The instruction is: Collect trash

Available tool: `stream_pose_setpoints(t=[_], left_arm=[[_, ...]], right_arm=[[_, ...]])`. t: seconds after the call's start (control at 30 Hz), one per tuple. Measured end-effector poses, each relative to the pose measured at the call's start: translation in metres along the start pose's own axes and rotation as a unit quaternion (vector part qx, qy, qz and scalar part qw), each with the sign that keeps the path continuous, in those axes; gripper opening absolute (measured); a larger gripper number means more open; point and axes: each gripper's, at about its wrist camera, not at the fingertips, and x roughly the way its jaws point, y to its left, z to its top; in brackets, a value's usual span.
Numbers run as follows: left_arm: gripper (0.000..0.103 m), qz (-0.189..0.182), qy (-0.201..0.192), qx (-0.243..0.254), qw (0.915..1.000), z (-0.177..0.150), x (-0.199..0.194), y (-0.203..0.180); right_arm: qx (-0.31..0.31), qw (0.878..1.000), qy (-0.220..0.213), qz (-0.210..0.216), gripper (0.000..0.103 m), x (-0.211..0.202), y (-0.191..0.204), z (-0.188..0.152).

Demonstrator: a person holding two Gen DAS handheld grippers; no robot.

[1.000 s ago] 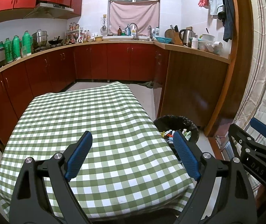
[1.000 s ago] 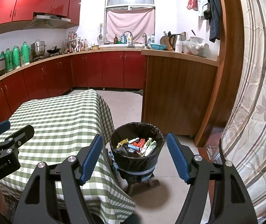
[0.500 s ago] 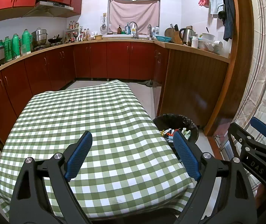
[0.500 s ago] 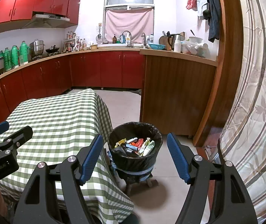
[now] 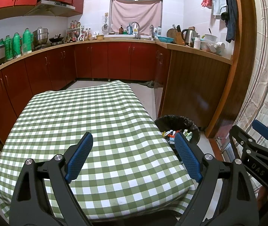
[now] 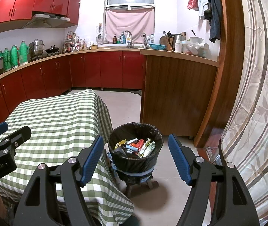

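The left gripper [image 5: 134, 156] hangs over the near end of a table covered by a green-and-white checked cloth [image 5: 88, 120]; its blue-padded jaws stand wide apart with nothing between them. The right gripper [image 6: 135, 162] is held beside the table's right edge, its jaws also spread wide and empty, framing the bin [image 6: 135, 143] on the floor ahead. The bin is lined with a black bag and stands just beside the hanging edge of the cloth, on a small stand. The trash [image 6: 135, 146], a mix of tubes, wrappers and small packets, lies inside it, filling the bottom. From the left wrist view the table corner hides part of the bin.

Behind the bin rises a brown wooden counter panel [image 6: 175, 94], and to the right a striped leaf-patterned curtain [image 6: 256, 94] hangs close. Red cabinets [image 5: 118, 60] run along the back wall under a worktop with a sink, kettle, bottles and green flasks [image 5: 15, 43]. Towels and clothes hang high on the right.
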Motion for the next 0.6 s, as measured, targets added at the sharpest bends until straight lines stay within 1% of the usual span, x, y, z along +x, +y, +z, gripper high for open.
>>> stream_pose_setpoints(t=[0.27, 0.4, 0.6], left_arm=[[0.086, 0.003, 0.001, -0.005, 1.0000, 0.0015, 0.0022, 0.0001], [0.089, 0.004, 0.002, -0.008, 1.0000, 0.0013, 0.0031, 0.0004], [0.091, 0.005, 0.002, -0.007, 1.0000, 0.0023, 0.0045, -0.0030]], right_arm=[[0.000, 1.000, 0.001, 0.000, 0.069, 0.0004, -0.0008, -0.0005], [-0.001, 1.000, 0.002, 0.000, 0.069, 0.0005, -0.0012, -0.0007], [-0.002, 1.000, 0.006, -0.001, 0.070, 0.0042, -0.0020, -0.0040]])
